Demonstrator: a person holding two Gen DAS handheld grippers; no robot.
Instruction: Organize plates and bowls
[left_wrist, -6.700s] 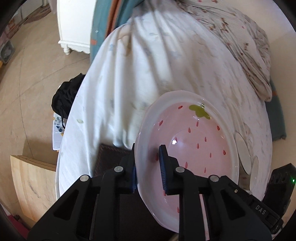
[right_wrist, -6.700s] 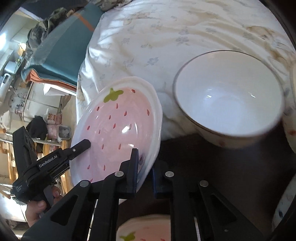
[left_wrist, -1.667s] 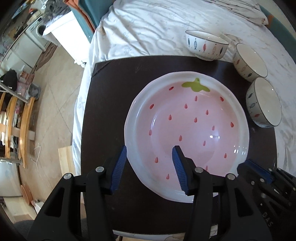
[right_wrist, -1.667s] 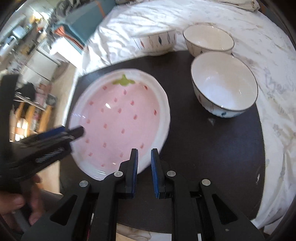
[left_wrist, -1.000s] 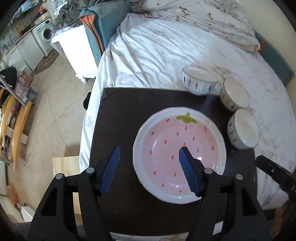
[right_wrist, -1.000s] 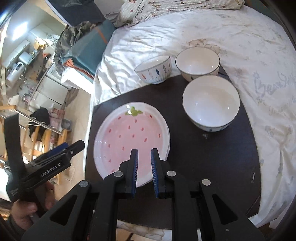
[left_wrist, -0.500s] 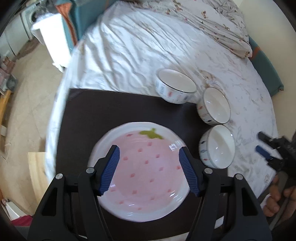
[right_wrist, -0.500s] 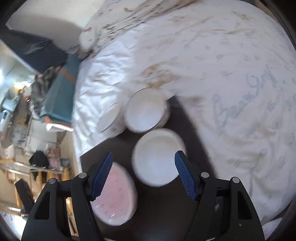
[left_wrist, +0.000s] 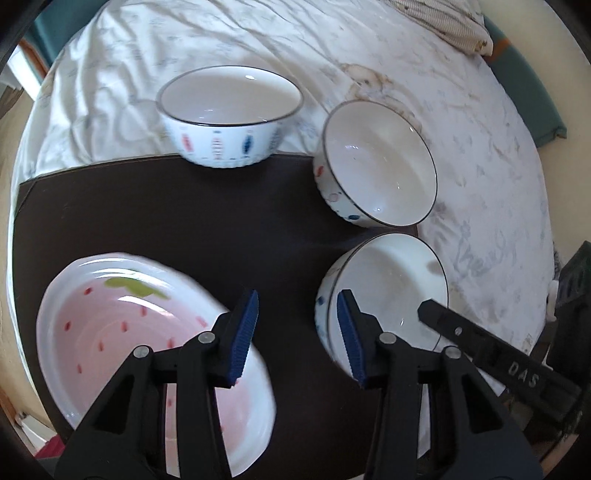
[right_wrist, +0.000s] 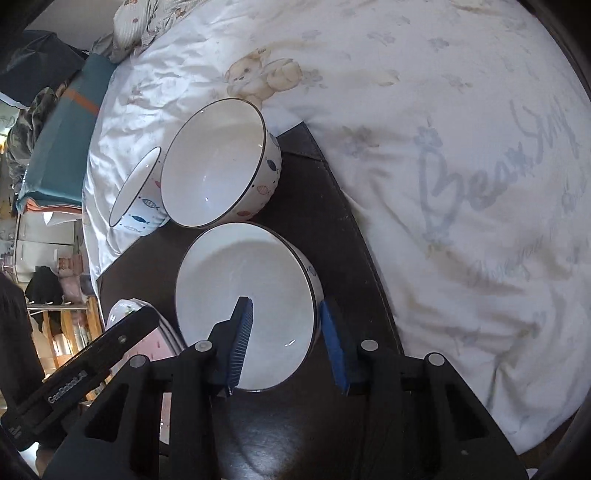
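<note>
White near bowl (right_wrist: 247, 306) now between parted right gripper (right_wrist: 286, 341) pads; left gripper (left_wrist: 295, 336) wide, plate-free.

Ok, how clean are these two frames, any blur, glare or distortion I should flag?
Left wrist view: the strawberry plate is smeared by motion blur along its near rim, while the three bowls stay fairly sharp; a small glare spot sits inside the far bowl. Right wrist view: mostly sharp, with strong fisheye bending of the dark mat and soft, washed-out light on the bedsheet.
</note>
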